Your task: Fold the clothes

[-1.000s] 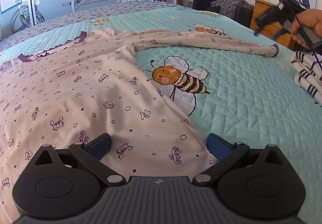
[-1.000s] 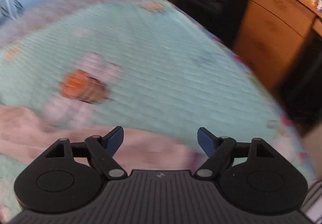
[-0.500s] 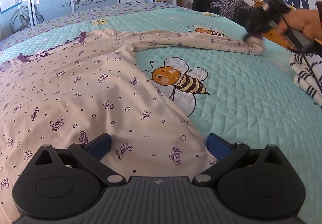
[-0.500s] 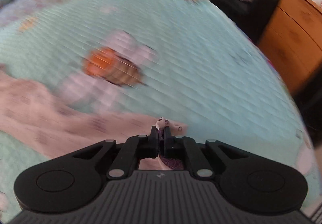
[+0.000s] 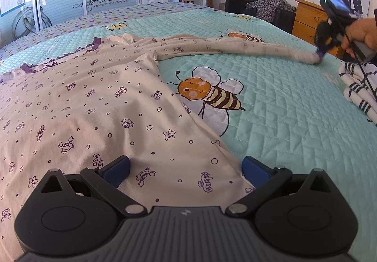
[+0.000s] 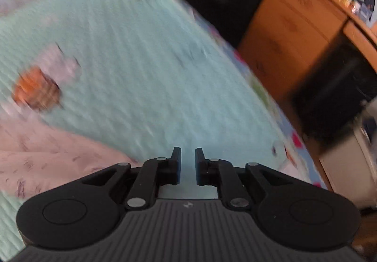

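Right hand-held gripper (image 6: 187, 163): half a second earlier pinched on the sleeve cuff; its jaws had just been parting, a narrow gap, only bedspread (image 6: 146, 69) between them.
Left hand-held gripper (image 5: 186, 167): unmoved, spread wide over the pyjama top (image 5: 99, 106).
Sleeve (image 5: 235, 46): stretched toward the right gripper.
Cuff: blurred in the left view, contact unclear.
Striped garment (image 5: 358, 87): cut off at the edge.

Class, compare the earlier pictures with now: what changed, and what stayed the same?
The right tongs came down onto the sleeve cuff, clamped it, and have just been opening again; no cloth shows between them now. The left tongs stayed open over the patterned garment, which stayed spread.
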The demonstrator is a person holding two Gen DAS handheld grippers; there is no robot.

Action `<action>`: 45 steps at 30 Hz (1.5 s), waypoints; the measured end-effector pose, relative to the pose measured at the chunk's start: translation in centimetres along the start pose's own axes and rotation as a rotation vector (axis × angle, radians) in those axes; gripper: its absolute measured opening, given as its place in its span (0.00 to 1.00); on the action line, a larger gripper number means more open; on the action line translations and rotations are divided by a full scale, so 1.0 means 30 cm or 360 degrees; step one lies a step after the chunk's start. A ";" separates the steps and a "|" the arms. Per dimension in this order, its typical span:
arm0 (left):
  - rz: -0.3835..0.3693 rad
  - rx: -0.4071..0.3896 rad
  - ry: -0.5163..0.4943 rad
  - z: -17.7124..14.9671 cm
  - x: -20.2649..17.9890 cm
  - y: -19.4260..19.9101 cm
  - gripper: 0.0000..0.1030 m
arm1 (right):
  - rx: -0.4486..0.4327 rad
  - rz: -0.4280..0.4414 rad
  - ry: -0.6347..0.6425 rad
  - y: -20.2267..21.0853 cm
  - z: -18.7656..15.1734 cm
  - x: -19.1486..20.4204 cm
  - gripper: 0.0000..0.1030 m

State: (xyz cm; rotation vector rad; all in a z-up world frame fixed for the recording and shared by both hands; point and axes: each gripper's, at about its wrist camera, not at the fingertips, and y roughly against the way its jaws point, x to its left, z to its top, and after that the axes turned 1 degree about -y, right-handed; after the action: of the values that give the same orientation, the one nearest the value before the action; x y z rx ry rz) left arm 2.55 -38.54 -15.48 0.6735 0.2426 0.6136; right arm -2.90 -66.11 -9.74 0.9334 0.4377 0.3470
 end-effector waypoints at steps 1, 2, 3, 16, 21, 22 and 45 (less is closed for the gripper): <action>0.0001 0.0000 -0.0001 0.000 -0.001 -0.001 1.00 | -0.0019 0.0009 -0.0032 0.006 -0.004 -0.002 0.20; 0.0002 0.0000 -0.0001 0.000 -0.001 -0.001 1.00 | -0.0038 0.0019 -0.0064 0.011 -0.008 -0.005 0.26; 0.0002 0.0000 -0.0001 0.000 -0.001 0.000 1.00 | -0.0059 0.0028 -0.0093 0.018 -0.011 -0.006 0.36; -0.0003 -0.0005 0.0003 -0.003 0.002 0.001 1.00 | -0.0080 0.1081 0.0531 0.251 -0.157 0.491 0.53; -0.0009 -0.0009 0.0007 -0.003 0.003 0.001 1.00 | -0.0093 0.1112 0.0552 0.260 -0.243 0.639 0.62; -0.0009 -0.0009 0.0007 -0.003 0.003 0.001 1.00 | -0.0104 0.1090 0.0521 0.258 -0.248 0.645 0.62; -0.0019 -0.0023 0.0012 -0.007 0.005 0.001 1.00 | -0.0355 0.1191 0.0812 0.167 0.036 1.073 0.69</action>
State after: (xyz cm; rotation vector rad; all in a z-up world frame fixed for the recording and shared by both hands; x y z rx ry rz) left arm 2.58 -38.31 -15.64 0.6556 0.2488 0.6058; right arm 24.80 -49.05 -11.77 0.7549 0.4866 1.3084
